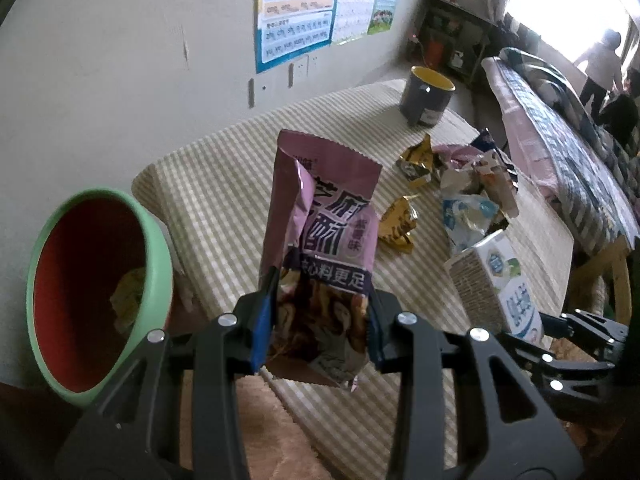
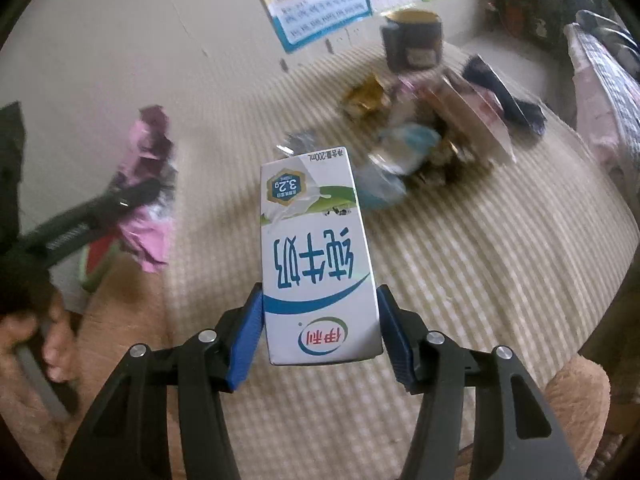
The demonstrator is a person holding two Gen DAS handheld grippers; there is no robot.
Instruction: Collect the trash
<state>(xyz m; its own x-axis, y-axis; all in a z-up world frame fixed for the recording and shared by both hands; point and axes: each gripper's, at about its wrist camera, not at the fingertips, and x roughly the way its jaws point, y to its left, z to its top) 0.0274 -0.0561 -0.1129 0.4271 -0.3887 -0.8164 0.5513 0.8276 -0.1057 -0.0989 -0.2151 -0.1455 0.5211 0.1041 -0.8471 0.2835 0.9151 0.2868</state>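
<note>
Two grippers were in play, each clamped on one piece of trash. The left gripper had its blue-padded fingers pressed into the lower part of a purple snack bag, a crinkled foil pouch with a serrated top edge, held upright above the near edge of the desk. The right gripper squeezed a milk carton, a smooth white rectangular box with blue and green print, its lettering upside down, also lifted over the desk.

One round bin stood off the desk's left edge, green outside and red inside, with pale crumpled paper at the bottom. The desk wore a ribbed cloth of beige and cream stripes. One dark cylindrical mug with a yellow inside sat near the far edge. Towards the right edge lay two crumpled gold wrappers and a heap of torn, glossy packets, too jumbled to count. A bed with a checked quilt ran beside the desk's right edge, and posters hung on the wall.
</note>
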